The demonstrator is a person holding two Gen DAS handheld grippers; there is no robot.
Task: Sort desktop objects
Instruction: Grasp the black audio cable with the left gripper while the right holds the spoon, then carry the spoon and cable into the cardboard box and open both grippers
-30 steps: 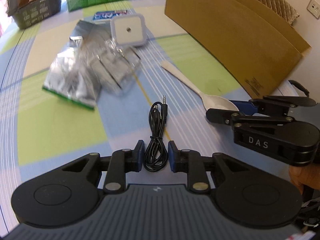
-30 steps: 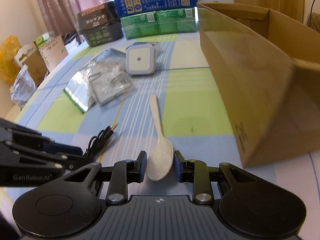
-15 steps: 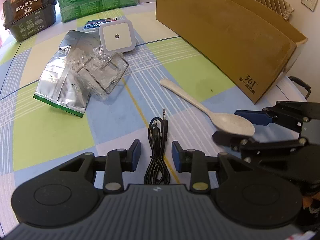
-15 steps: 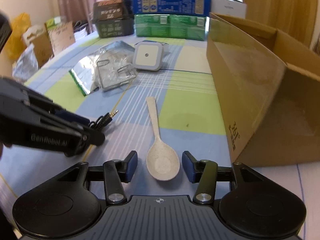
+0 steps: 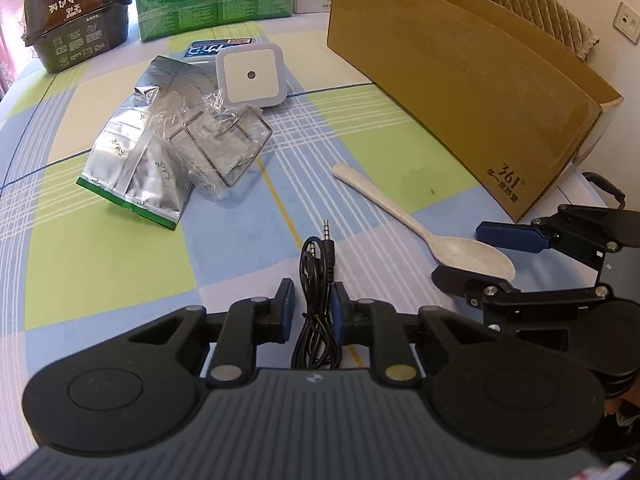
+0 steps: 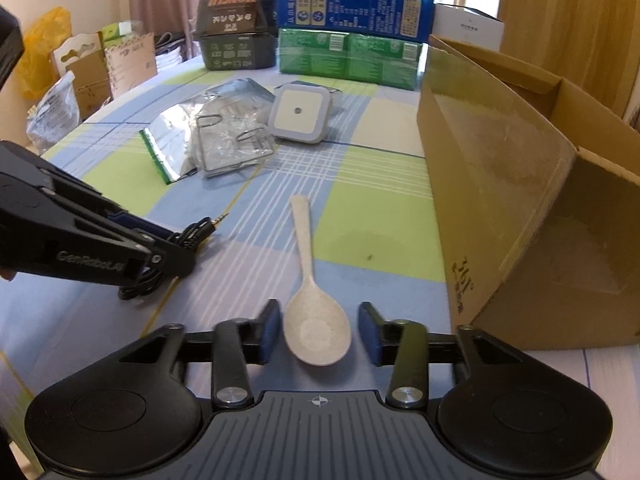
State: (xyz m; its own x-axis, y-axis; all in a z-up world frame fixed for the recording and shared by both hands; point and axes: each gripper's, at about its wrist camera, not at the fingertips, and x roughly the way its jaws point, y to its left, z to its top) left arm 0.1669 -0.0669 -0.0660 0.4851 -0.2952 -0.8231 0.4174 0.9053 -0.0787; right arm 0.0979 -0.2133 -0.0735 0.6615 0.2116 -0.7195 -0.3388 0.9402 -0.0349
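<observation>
Two grippers are down on the table (image 5: pixel 100 272) at once, each working on one loose thing. The left gripper (image 5: pixel 314 300) has just been closing, and its jaws are now drawn in on the folded black audio cable (image 5: pixel 316 264). The pads press on the strands near the middle of the bundle. The plug end sticks out ahead of the jaws and the loop trails back under them. Gripping the bunched middle looks sensible to me, since it should keep the loops together when the cable is lifted.

The right gripper (image 6: pixel 319 328) has also just been narrowing. Its jaws sit either side of the bowl of the pale spoon (image 6: pixel 310 280) with a thin strip of cloth showing on each side, so I'd say they're not pinching it yet. The handle points straight away from the jaws, so they line up across the widest part of the spoon.

Just to the right of those jaws is the open cardboard box (image 6: pixel 500 184), probably where things are meant to go. Well ahead of both sets of jaws, the foil packets (image 5: pixel 132 168), the clear-wrapped wire piece (image 5: pixel 224 148) and the square night light (image 5: pixel 252 76) lie in a heap, still unsorted.
</observation>
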